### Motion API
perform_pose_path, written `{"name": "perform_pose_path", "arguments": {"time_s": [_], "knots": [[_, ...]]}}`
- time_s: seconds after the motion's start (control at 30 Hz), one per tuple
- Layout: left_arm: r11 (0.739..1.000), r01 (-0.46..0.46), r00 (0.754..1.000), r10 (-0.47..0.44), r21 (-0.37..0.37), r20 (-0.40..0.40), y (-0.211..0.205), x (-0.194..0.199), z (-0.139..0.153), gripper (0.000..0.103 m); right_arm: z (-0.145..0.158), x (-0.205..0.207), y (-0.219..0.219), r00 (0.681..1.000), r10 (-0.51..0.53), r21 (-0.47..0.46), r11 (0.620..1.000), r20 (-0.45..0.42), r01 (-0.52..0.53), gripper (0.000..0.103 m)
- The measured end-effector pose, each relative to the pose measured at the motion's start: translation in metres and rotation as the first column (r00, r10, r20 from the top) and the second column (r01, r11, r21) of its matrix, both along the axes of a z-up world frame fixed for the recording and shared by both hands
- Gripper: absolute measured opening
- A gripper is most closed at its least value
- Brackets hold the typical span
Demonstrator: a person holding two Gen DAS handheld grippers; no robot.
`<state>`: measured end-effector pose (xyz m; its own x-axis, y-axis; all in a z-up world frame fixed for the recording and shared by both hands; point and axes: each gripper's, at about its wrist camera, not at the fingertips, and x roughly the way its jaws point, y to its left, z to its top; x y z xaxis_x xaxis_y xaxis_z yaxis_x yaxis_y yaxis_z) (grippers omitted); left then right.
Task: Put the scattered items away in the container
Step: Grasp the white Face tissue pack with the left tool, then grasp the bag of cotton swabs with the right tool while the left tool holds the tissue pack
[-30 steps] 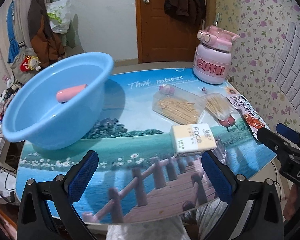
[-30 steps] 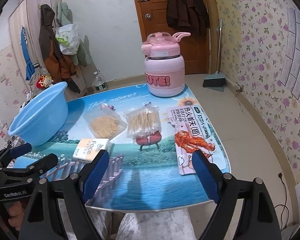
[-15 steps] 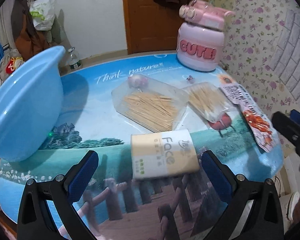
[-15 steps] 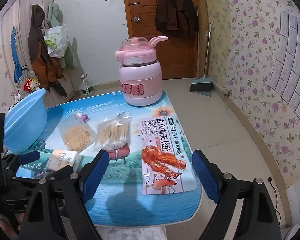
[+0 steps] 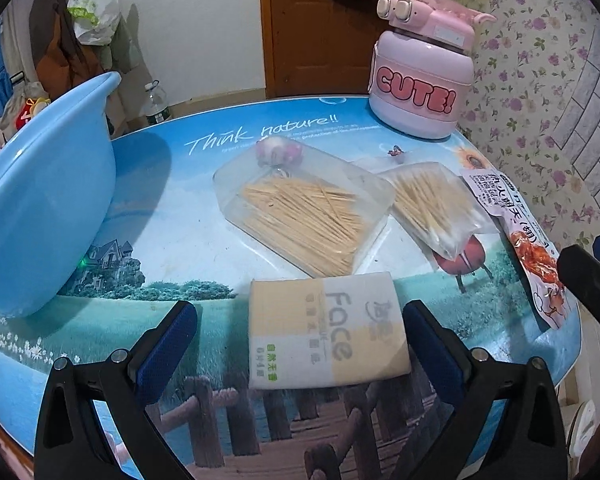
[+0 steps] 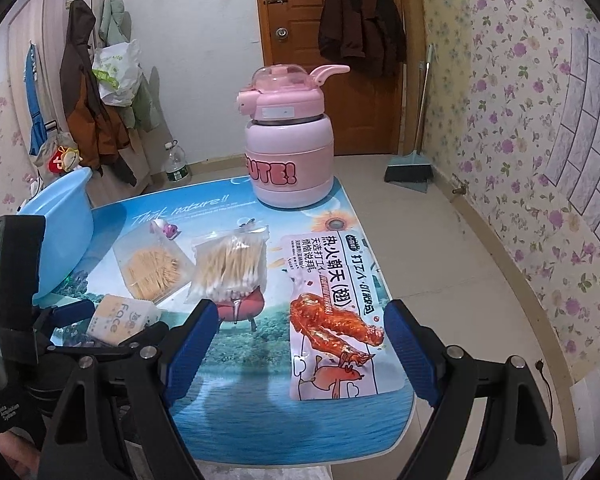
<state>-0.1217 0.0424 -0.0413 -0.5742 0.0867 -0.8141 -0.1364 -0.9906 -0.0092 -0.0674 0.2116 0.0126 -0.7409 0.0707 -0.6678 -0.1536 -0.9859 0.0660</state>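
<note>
Small room: brown wooden door [image 6: 332, 60] at back with a dark jacket [image 6: 360, 24] hung on it, white wall [image 6: 204, 60] left of it, floral wallpaper [image 6: 520, 120] on the right. Beige tiled floor [image 6: 440, 248]; broom and dustpan [image 6: 410, 168] lean by the door. Coats and a plastic bag [image 6: 116, 72] hang at left, water bottle [image 6: 177, 166] on the floor below.

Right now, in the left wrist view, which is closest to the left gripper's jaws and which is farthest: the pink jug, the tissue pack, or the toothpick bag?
From the left gripper:
1. Tissue pack: between the open jaws, untouched.
2. Toothpick bag: just beyond it, mid-table.
3. Pink jug: far right corner.
</note>
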Motion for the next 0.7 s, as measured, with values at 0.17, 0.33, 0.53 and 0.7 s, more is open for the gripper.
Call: {"name": "perform_pose_path", "arguments": {"time_s": [0.17, 0.33, 0.53, 0.7], "knots": [[1.000, 0.013, 0.999, -0.013, 0.007, -0.030, -0.005, 0.005, 0.004, 0.073, -0.001, 0.000, -0.003, 1.000, 0.003, 0.002, 1.000, 0.003, -0.003, 0.086], [0.999, 0.035, 0.999, -0.034, 0.009, -0.042, -0.011, 0.008, 0.006, 0.061, 0.000, -0.002, -0.011, 1.000, 0.023, 0.002, 1.000, 0.003, -0.023, 0.086], [0.999, 0.052, 0.998, -0.051, 0.015, -0.047, -0.022, 0.015, 0.005, 0.060, -0.003, -0.018, -0.021, 0.998, 0.060, 0.013, 0.998, 0.020, -0.060, 0.086], [0.999, 0.036, 0.999, -0.034, 0.039, -0.043, -0.033, 0.017, 0.007, 0.060, -0.007, -0.044, -0.029, 0.994, 0.072, 0.056, 0.996, 0.084, -0.076, 0.086]]}}
